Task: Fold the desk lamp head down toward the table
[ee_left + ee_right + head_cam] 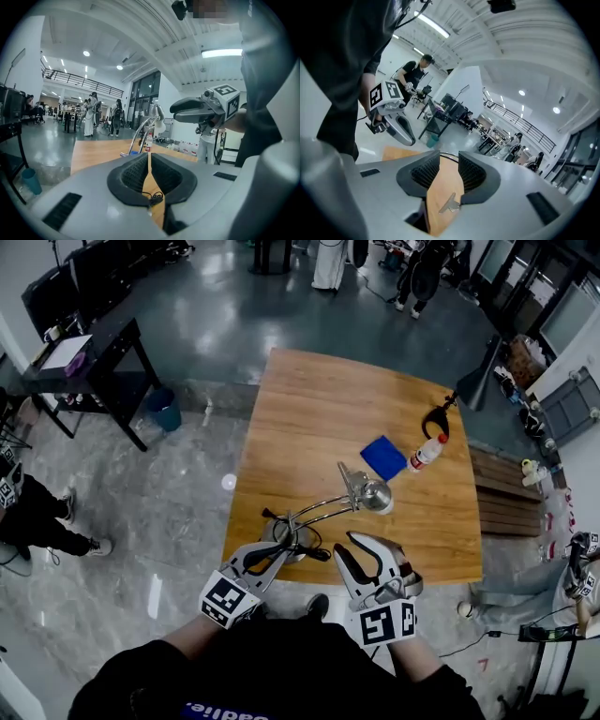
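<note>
A chrome desk lamp stands near the wooden table's (309, 409) front edge. Its round base (284, 538) is partly hidden by my left gripper (279, 555). Two thin arms (323, 510) run right to the lamp head (375, 495). In the left gripper view the arms (142, 133) rise to the head (158, 117), well above the tabletop. My left gripper (149, 158) is shut with nothing in it, just short of the base. My right gripper (367, 557) hovers right of the base, below the head, open and empty. In its own view the right gripper (449, 163) shows bare wood between the jaws.
A blue cloth (383, 457), a white bottle with a red cap (427, 453) and a black clamp (436, 419) lie farther back on the right. A black lamp (480, 382) stands at the far right corner. A black desk (89, 362) and blue bin (167, 409) stand on the floor at left.
</note>
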The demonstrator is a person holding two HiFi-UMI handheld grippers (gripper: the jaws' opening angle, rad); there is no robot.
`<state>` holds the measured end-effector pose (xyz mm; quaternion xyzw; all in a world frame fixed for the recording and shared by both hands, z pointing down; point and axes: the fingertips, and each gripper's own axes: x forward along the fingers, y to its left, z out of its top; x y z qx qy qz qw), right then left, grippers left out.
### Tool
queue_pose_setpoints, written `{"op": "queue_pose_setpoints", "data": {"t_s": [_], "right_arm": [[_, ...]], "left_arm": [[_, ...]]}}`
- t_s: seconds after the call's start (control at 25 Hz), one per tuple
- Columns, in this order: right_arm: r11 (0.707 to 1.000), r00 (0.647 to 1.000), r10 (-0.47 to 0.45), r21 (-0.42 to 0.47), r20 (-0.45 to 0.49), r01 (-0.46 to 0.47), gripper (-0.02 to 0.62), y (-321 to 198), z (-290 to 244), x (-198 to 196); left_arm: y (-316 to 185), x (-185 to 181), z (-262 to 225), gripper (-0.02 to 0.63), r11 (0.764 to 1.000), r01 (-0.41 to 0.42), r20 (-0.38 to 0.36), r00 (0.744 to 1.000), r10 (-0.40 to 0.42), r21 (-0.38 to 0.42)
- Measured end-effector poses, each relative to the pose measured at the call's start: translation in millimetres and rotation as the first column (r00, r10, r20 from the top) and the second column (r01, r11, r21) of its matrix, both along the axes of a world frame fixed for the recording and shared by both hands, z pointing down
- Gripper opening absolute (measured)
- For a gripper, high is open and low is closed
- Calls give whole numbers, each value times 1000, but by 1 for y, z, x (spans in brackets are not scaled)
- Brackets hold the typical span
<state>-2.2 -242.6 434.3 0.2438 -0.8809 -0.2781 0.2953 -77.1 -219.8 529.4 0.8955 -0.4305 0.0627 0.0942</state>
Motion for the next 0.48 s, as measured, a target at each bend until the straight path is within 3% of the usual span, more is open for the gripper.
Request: {"op": "queue_pose_setpoints", "data": {"t_s": [0.12, 0.28, 0.48], "right_arm": [[993, 988, 26, 115, -150, -8, 142, -9, 5, -1], [953, 924, 109, 304, -366, 8, 153, -28, 8, 1], [916, 846, 152, 393, -510, 72, 161, -42, 21, -5]], "left_arm": [[-9, -3, 17, 14, 1000, 4, 27, 1000, -3, -19], [-23, 0, 40, 87, 998, -13, 65, 998, 18, -67], [-38, 4, 60, 126, 996, -26, 97, 995, 34, -80]]}}
